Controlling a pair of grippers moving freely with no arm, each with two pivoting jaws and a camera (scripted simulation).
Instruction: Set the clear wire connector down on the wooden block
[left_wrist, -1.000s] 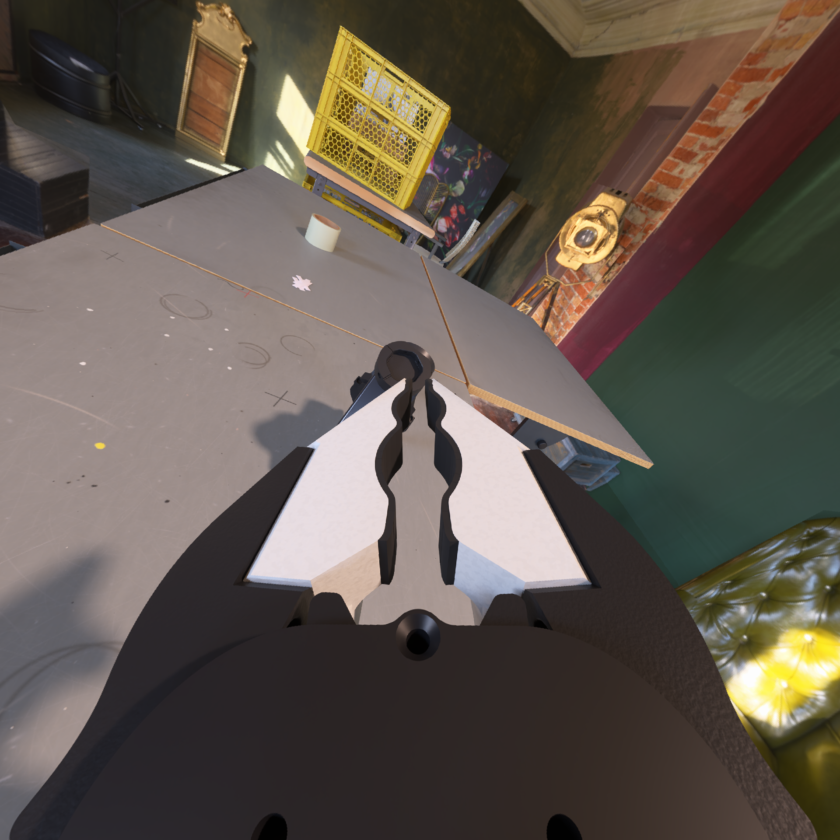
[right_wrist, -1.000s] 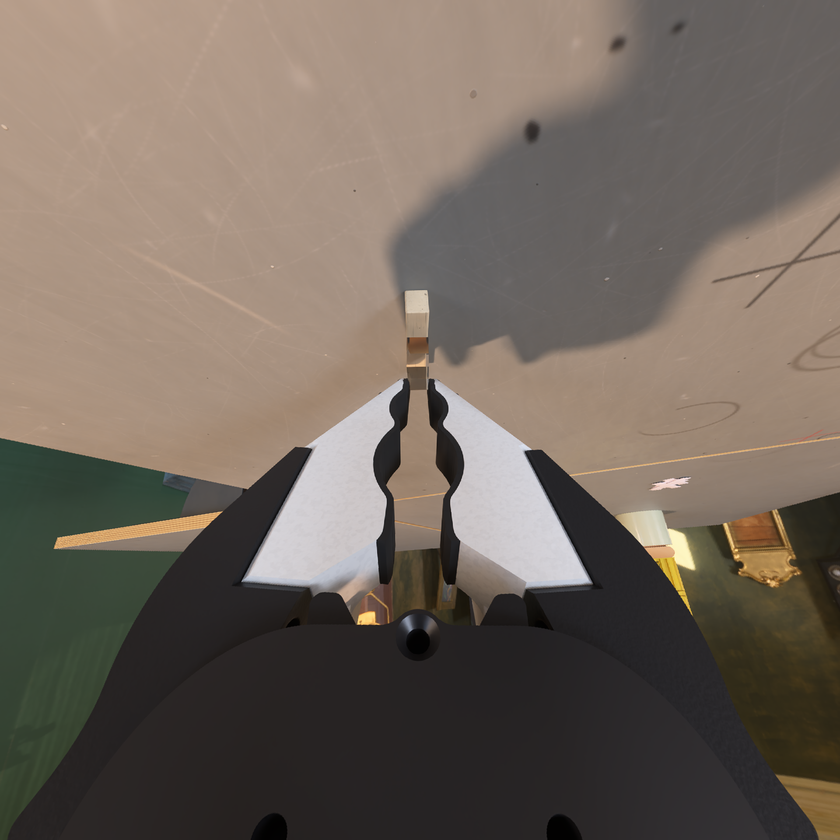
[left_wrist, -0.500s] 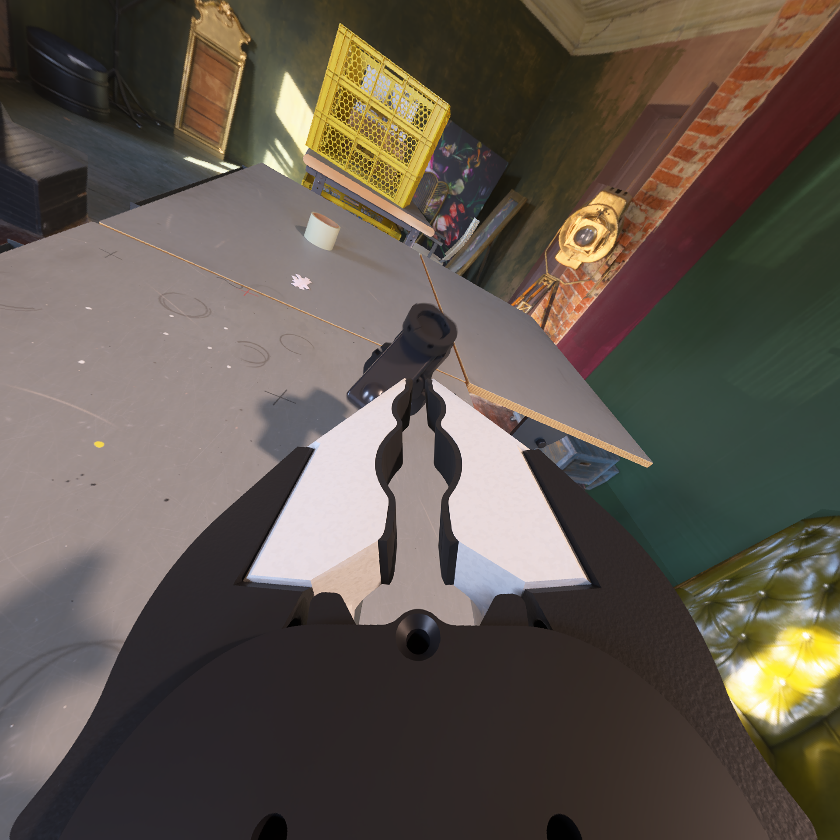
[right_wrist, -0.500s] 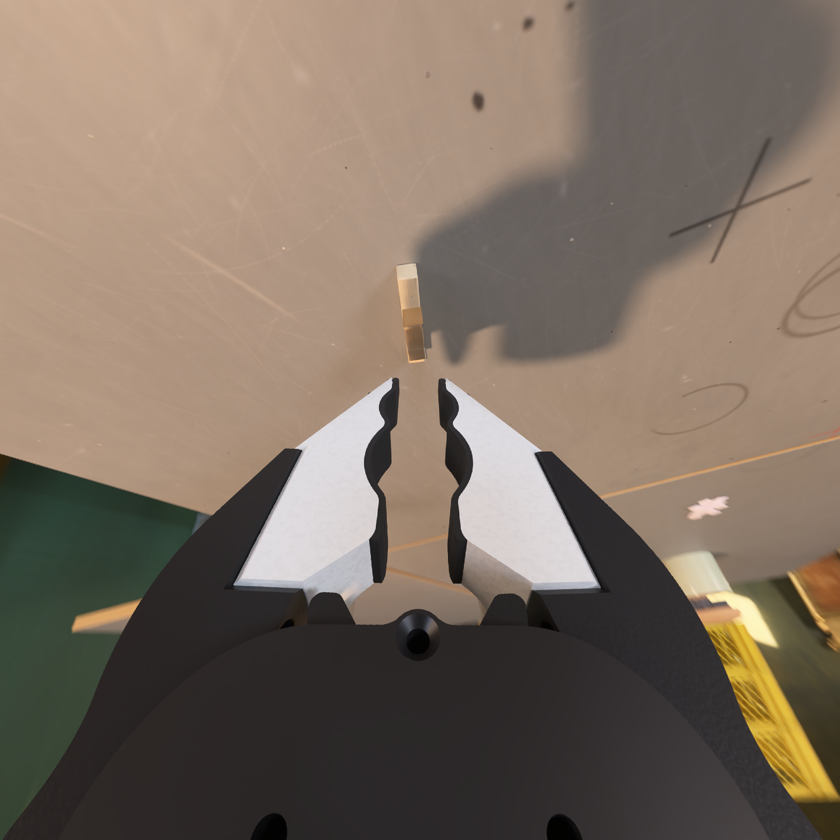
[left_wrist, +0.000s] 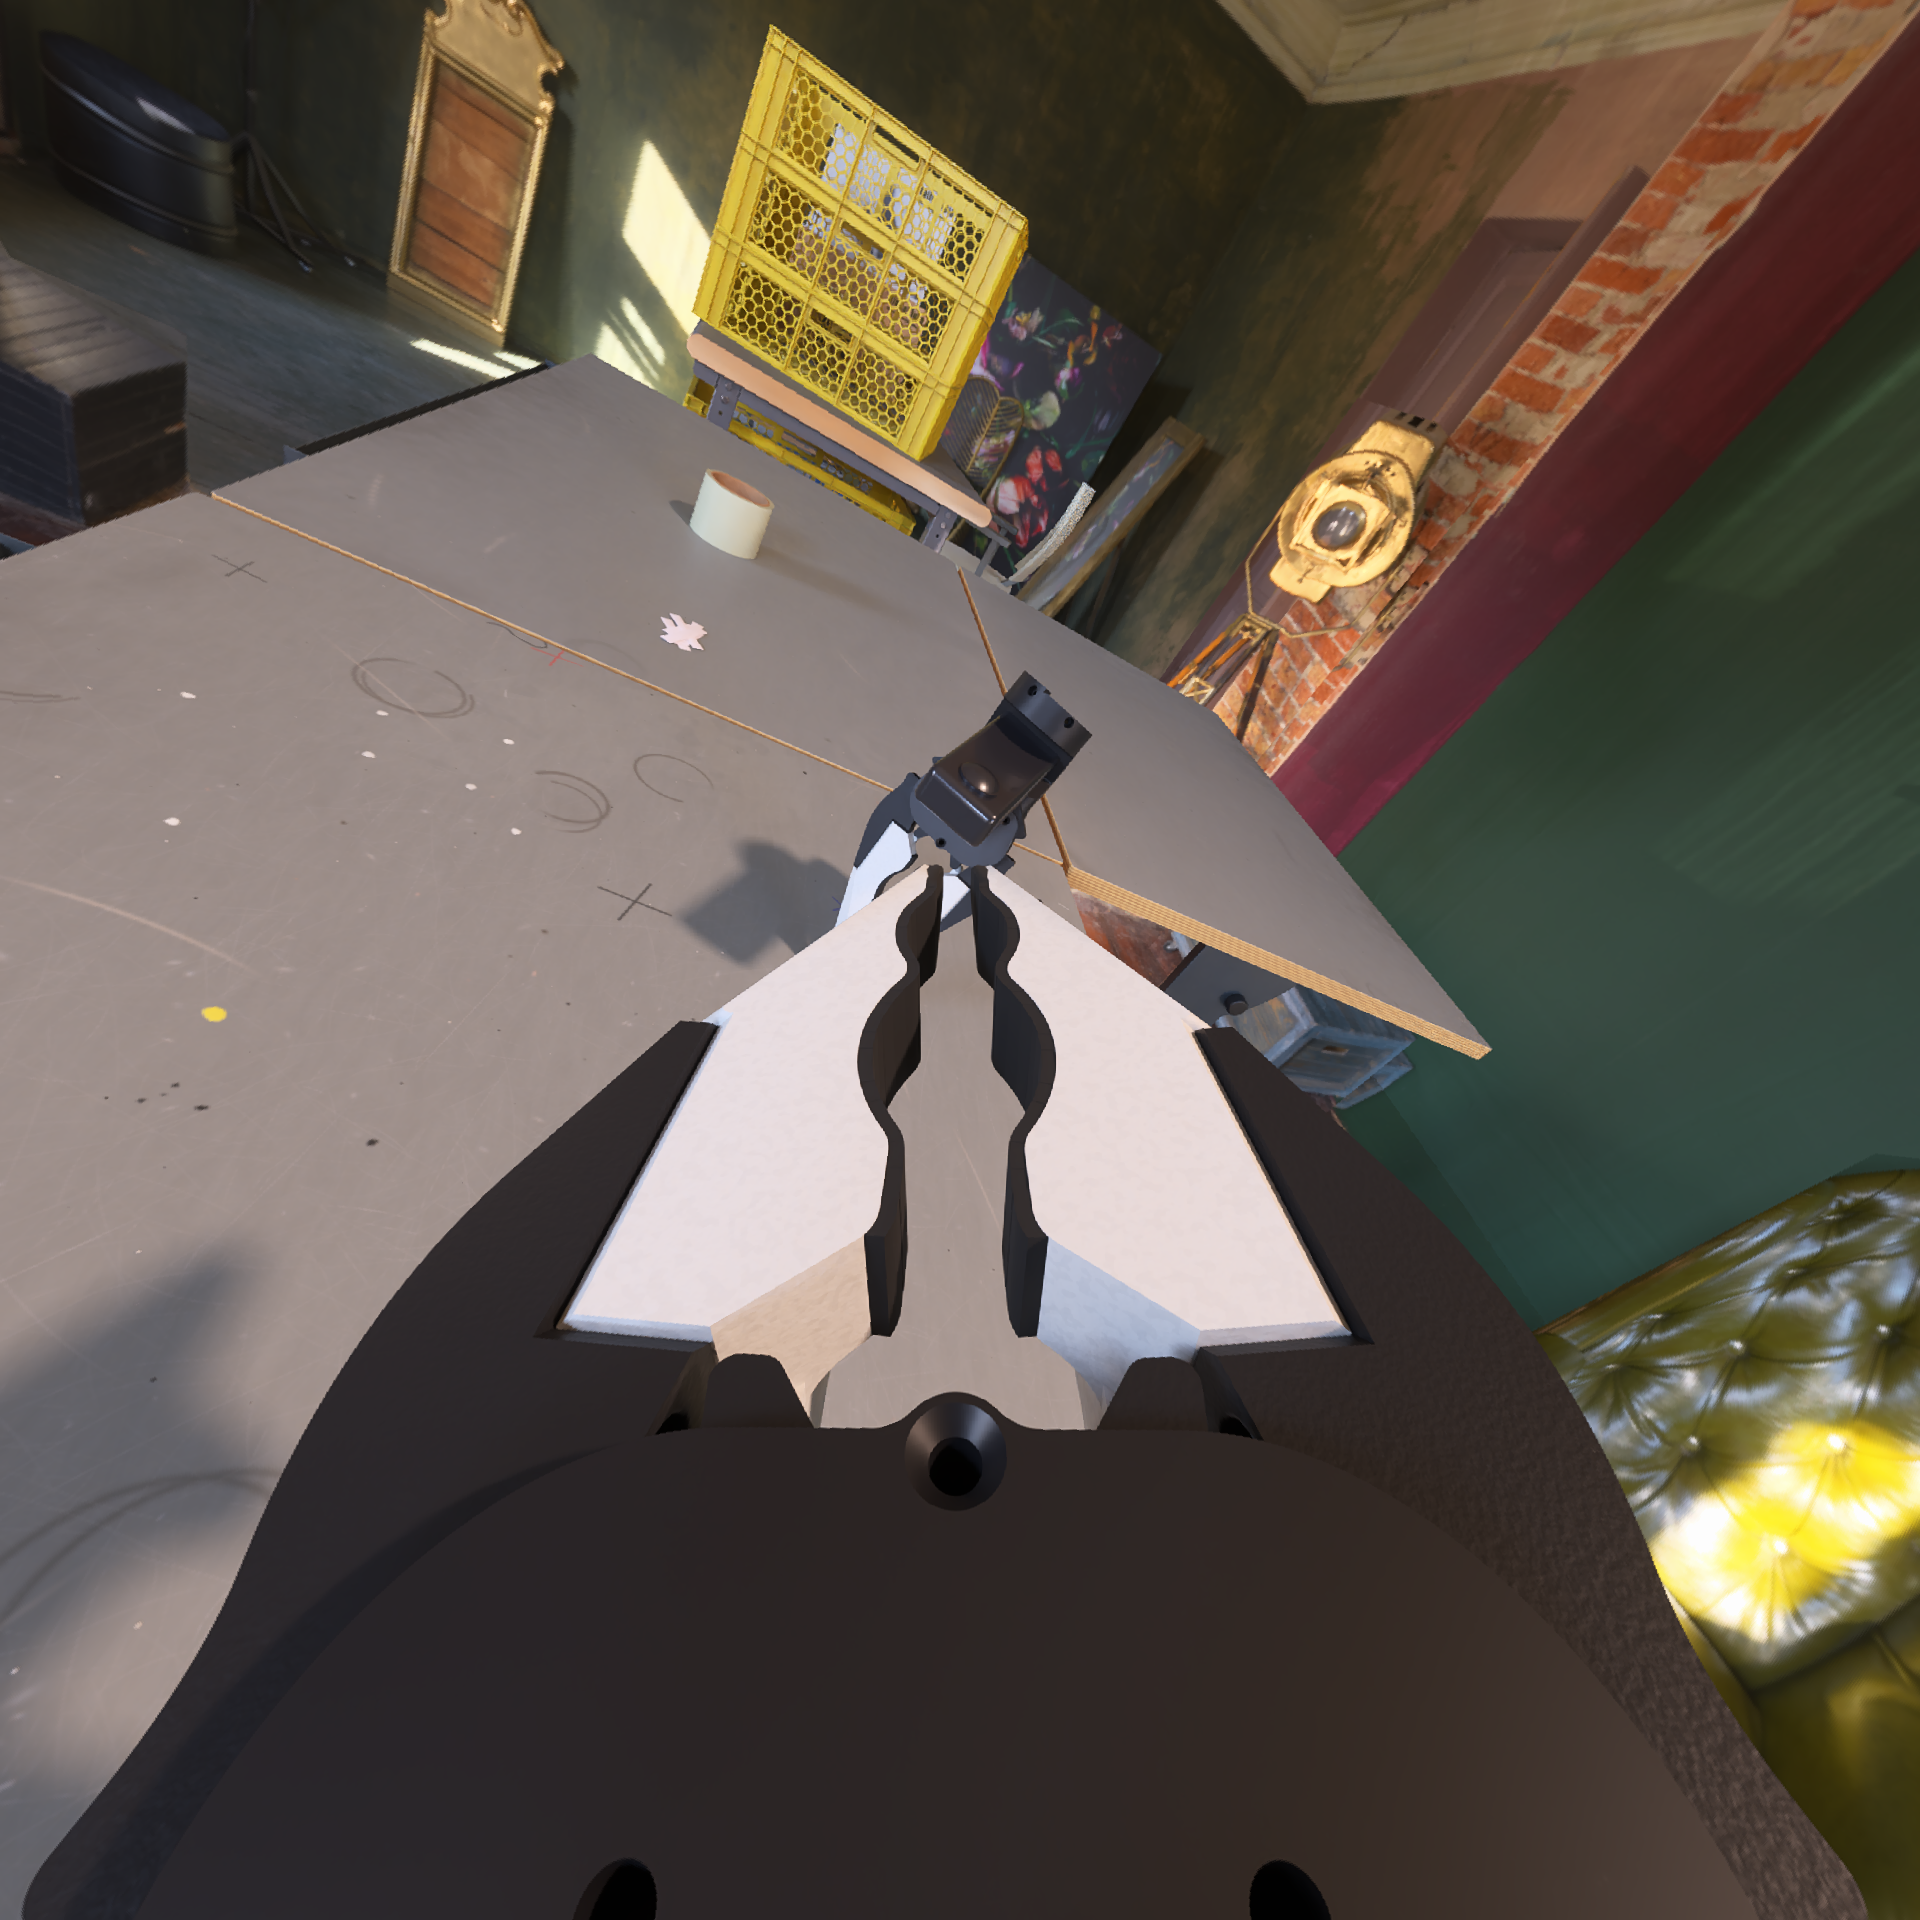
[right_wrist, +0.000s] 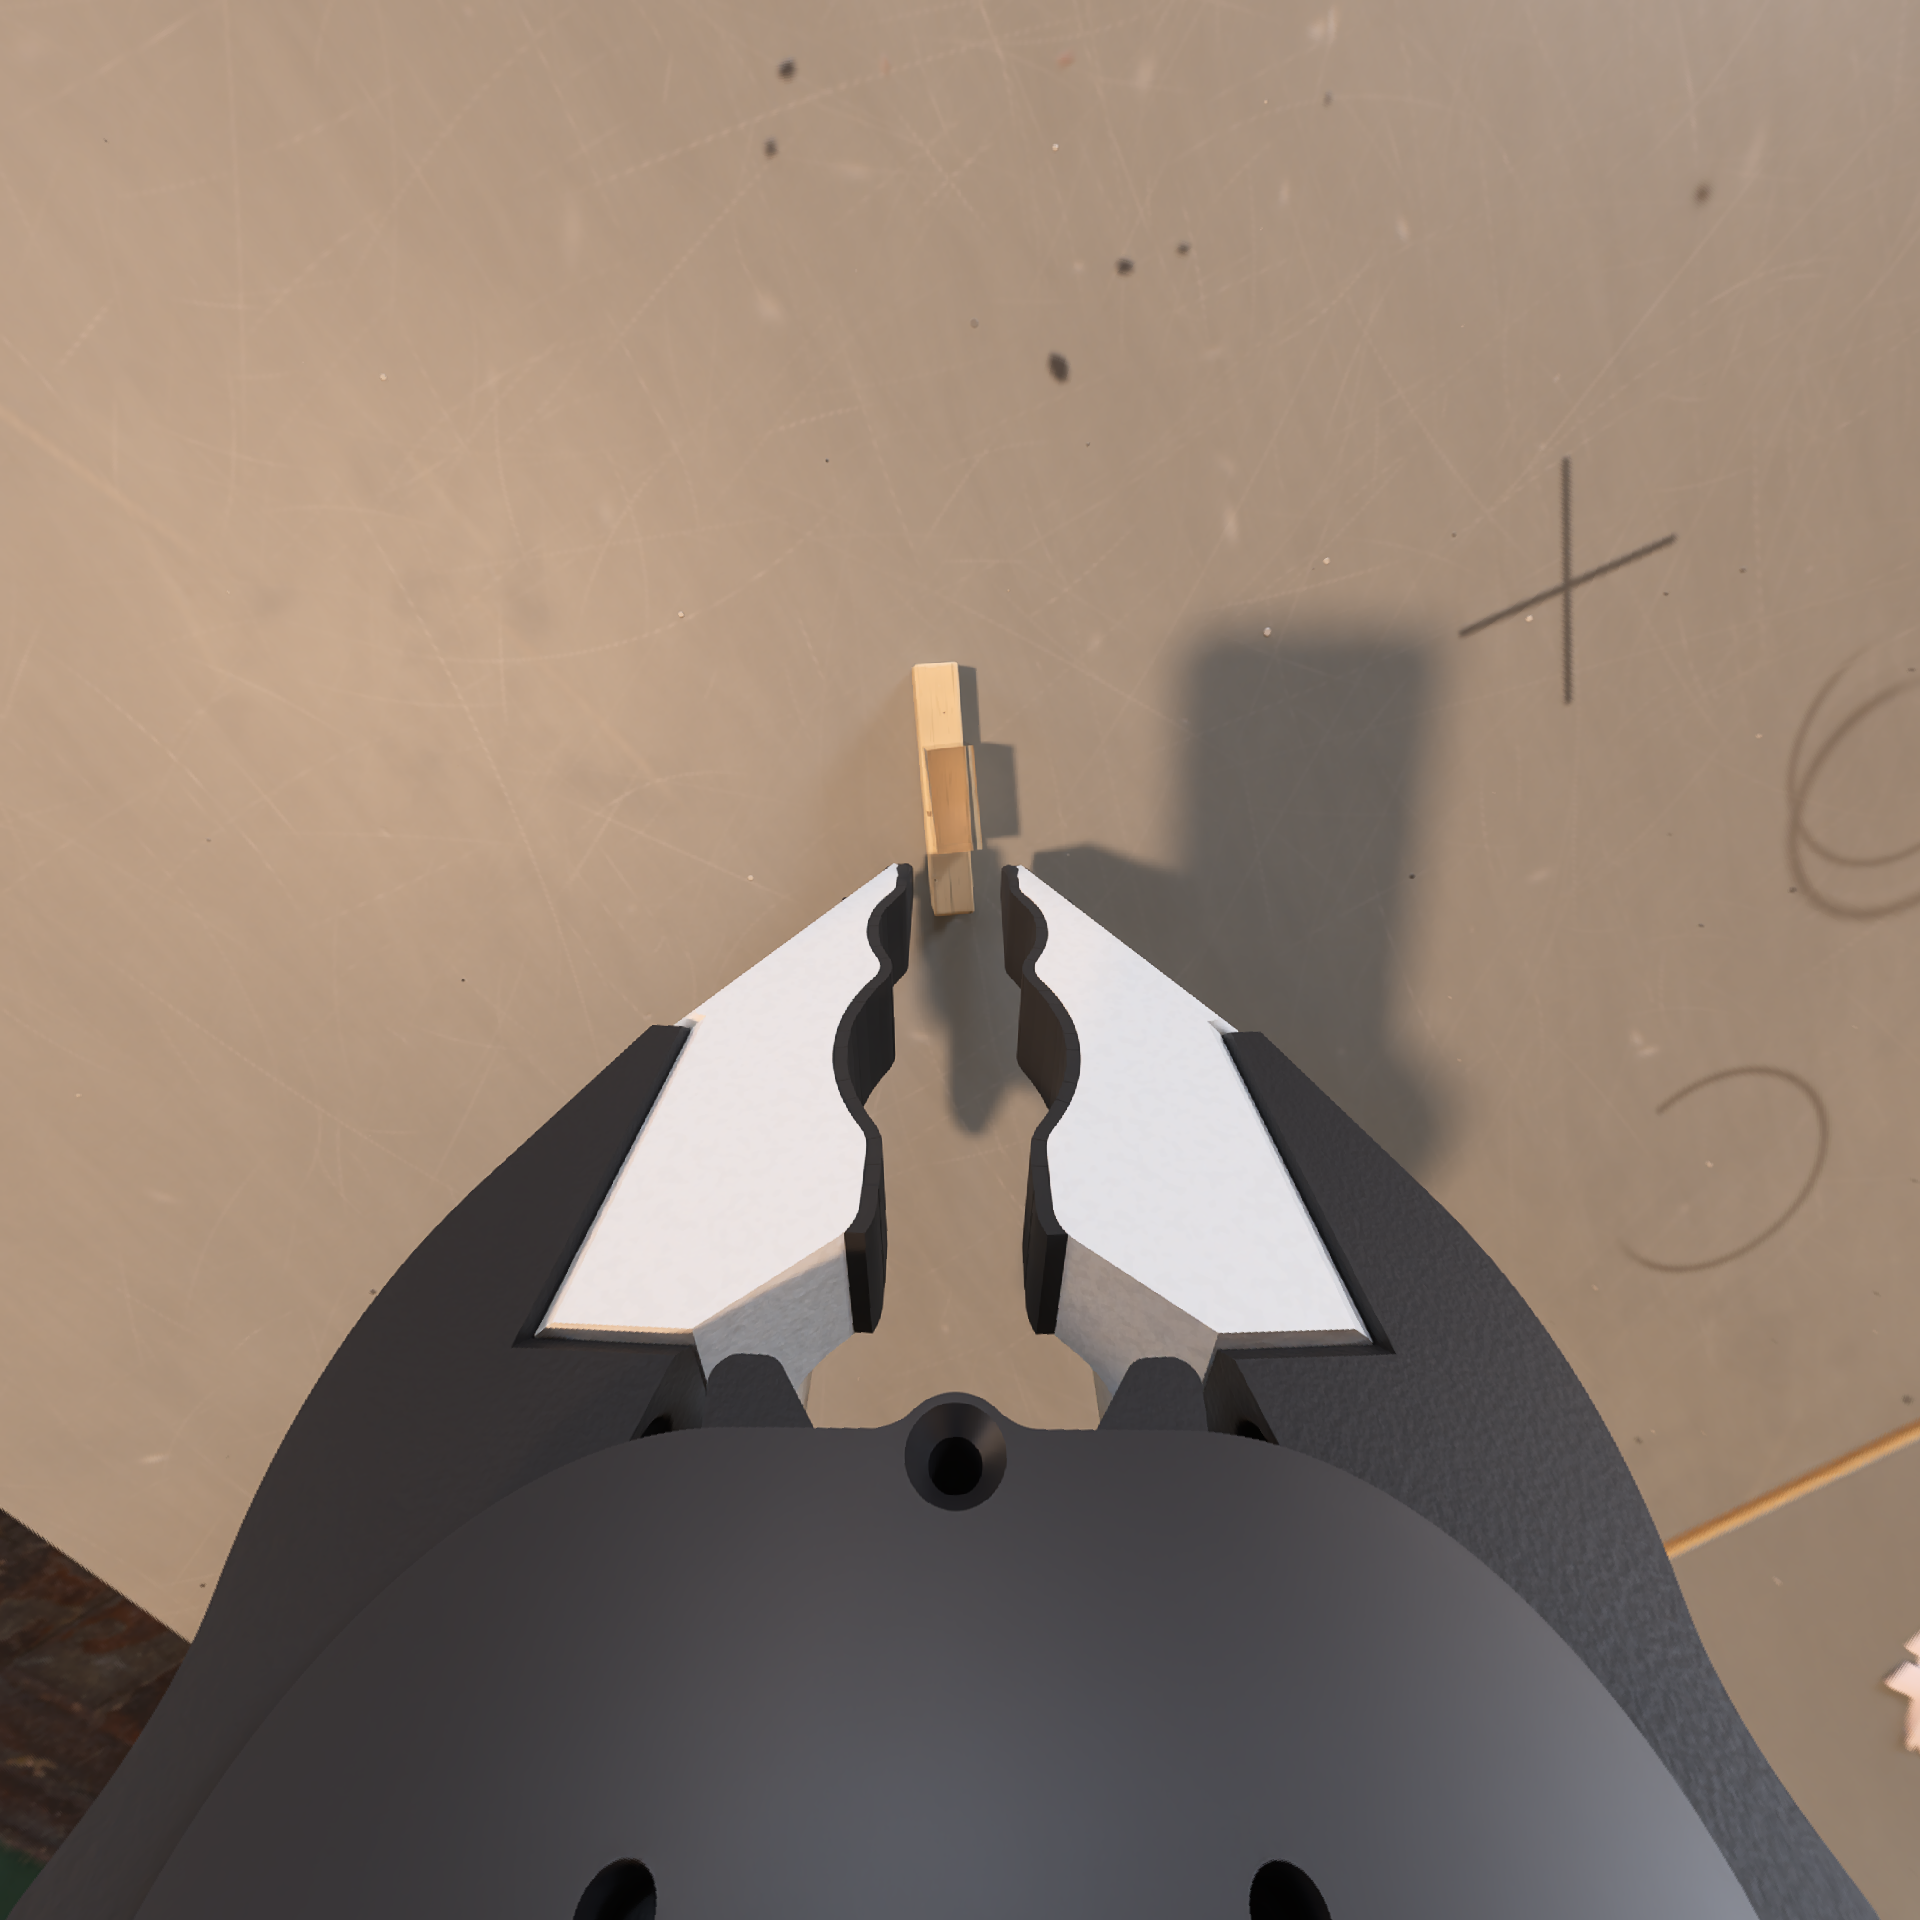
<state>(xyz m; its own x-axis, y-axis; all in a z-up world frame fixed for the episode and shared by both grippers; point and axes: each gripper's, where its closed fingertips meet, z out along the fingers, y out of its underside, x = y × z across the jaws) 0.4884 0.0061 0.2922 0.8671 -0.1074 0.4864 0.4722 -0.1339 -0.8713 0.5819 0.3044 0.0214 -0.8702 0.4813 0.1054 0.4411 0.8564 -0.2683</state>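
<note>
Right wrist view: one clear wire connector (right_wrist: 975, 792) rests on one wooden block (right_wrist: 938, 727) on the tabletop (right_wrist: 416, 520).
One pale, slim block lies flat; the see-through connector sits along its right edge. Right gripper (right_wrist: 956, 883) hovers above with fingers parted, holding nothing, its left fingertip close to the block's near end. Left gripper (left_wrist: 954, 883) is almost closed, empty. One tape roll (left_wrist: 730, 512) stands far off.

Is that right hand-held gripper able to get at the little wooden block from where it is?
Probably yes. The right hand-held gripper is open, and the wooden block lies on the table just beyond its fingertips, with nothing between them.
</note>
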